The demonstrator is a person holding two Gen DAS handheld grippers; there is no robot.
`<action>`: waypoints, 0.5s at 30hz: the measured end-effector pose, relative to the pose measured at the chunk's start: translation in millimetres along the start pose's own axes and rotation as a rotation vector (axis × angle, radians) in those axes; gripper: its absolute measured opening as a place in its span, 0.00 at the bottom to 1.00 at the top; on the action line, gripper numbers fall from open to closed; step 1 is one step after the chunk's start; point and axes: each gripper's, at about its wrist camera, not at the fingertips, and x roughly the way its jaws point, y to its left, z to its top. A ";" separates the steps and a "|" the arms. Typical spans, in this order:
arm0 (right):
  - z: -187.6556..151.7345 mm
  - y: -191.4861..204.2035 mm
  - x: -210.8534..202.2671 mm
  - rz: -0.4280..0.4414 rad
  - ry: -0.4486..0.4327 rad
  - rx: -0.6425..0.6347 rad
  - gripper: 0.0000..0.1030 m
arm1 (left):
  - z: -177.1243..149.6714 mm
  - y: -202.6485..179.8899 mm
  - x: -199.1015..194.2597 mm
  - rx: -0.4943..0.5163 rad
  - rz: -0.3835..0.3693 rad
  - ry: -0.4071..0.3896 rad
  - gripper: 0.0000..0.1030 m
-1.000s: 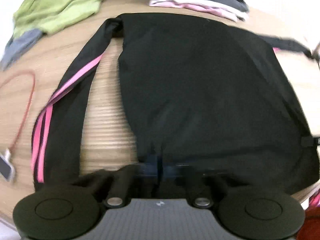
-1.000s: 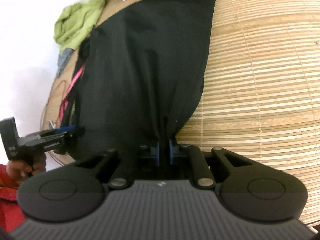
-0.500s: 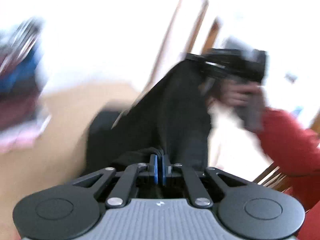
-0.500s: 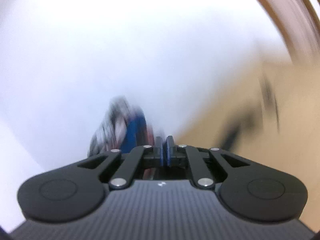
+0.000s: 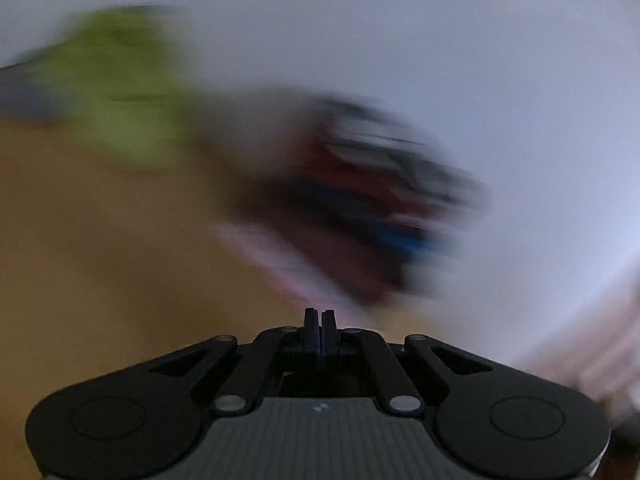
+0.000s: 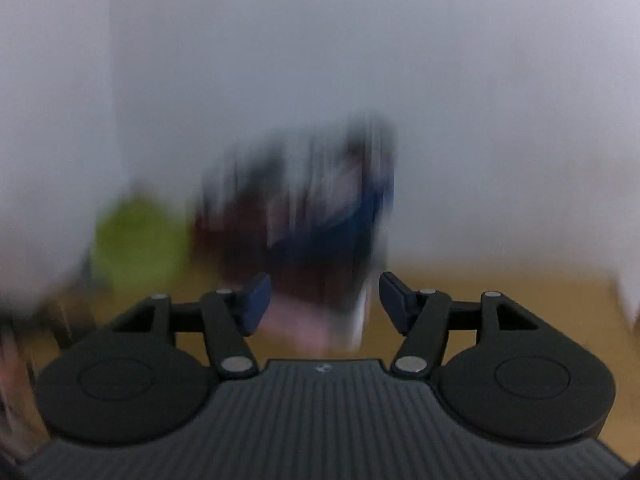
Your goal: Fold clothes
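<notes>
Both views are heavily motion-blurred. My left gripper (image 5: 319,316) is shut with nothing visible between its fingers. My right gripper (image 6: 325,300) is open and empty. The black garment with the pink stripe is not in either view. A blurred stack of folded clothes (image 5: 360,208) in dark red, blue and pale pink lies ahead of the left gripper, and it also shows ahead of the right gripper (image 6: 304,220).
A crumpled green garment (image 5: 128,100) lies left of the stack on the wooden table (image 5: 100,280); the right wrist view shows it too (image 6: 136,240). A white wall (image 6: 320,40) stands behind the table.
Both grippers have swung away from the black garment and now face the stack and wall. The right gripper has opened. The left gripper no longer shows cloth between its fingers.
</notes>
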 end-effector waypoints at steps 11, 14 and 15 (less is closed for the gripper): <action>-243.9 -40.2 8.4 -0.168 0.377 0.381 0.75 | -13.2 9.8 -9.6 0.614 0.312 0.038 0.71; -243.3 -23.0 0.9 -0.004 0.453 0.302 0.81 | -39.0 -53.3 33.6 0.919 0.101 0.142 0.75; -249.3 -19.8 -3.6 0.016 0.478 0.286 0.81 | -49.5 -64.9 48.9 0.987 0.064 0.160 0.75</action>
